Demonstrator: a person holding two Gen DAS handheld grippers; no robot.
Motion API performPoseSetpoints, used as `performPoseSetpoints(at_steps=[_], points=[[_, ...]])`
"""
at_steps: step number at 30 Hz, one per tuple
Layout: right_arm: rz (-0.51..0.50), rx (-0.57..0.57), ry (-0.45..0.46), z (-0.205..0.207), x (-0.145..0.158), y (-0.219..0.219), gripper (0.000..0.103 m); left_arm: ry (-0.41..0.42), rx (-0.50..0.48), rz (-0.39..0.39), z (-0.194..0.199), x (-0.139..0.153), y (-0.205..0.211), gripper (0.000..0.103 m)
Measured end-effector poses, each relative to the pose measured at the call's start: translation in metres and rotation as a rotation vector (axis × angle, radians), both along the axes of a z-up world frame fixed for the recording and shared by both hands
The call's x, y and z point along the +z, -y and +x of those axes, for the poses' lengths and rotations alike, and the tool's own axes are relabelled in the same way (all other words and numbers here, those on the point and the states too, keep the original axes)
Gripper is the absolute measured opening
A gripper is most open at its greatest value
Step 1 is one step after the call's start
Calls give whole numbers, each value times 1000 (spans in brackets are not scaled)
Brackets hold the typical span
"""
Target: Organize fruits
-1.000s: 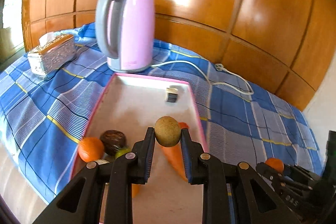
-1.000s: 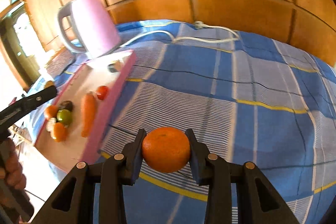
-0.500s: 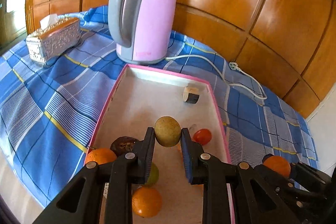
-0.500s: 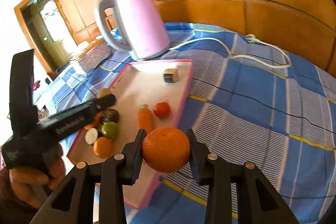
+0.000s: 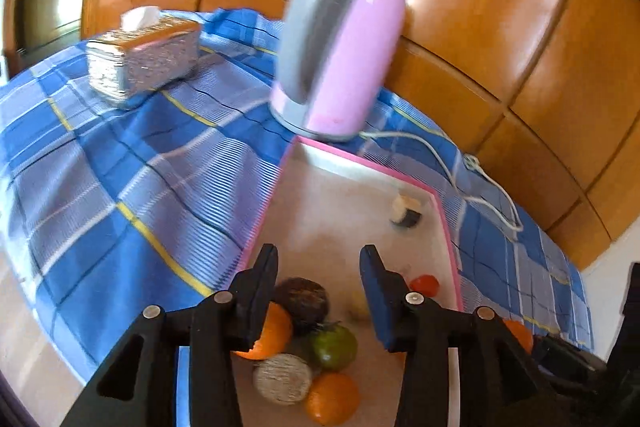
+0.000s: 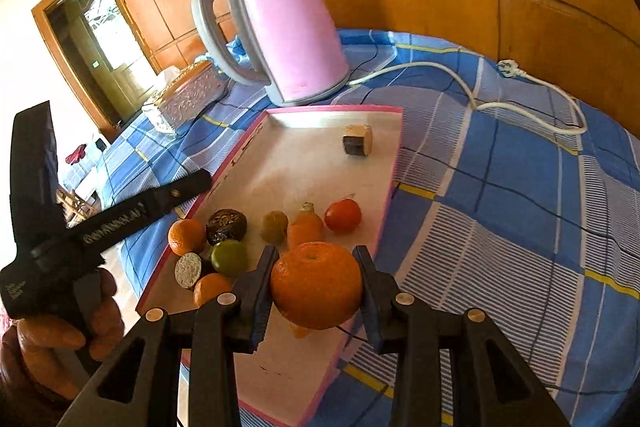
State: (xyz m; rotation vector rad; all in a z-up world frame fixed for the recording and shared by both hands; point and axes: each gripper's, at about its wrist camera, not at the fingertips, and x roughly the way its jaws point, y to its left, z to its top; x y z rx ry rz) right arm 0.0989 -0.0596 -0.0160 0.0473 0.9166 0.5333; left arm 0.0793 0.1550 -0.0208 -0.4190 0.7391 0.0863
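The left gripper (image 5: 319, 263) has just been opening; its jaws stand spread with nothing between them, above the pink tray (image 5: 448, 227). The yellowish fruit (image 6: 274, 225) lies on the tray ahead of the right gripper (image 6: 316, 273), which pinches an orange (image 6: 316, 286). Only the right view shows the hand (image 6: 60, 331) holding the left tool.
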Motion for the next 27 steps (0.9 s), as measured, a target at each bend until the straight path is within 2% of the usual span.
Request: performPoseSetpoints(at_steps=[6,10,14,21,27], points=[[9,62,-15,5,-3,-28,38,-18,75,30,-8,1,-17,43],[30,114,-45,10,-7,-48,40,-23,87,57,-12,0,-18,43],[24,126,-38,6,-11,-57,42,-26,82,80,-16,-3,-14,43],[8,81,-57,2,-21,-43,42,-36,65,104,-19,-6,-2,43],[26,46,-46,-5,-17,-28,42,-47,61,120,-24,-5,6,43]])
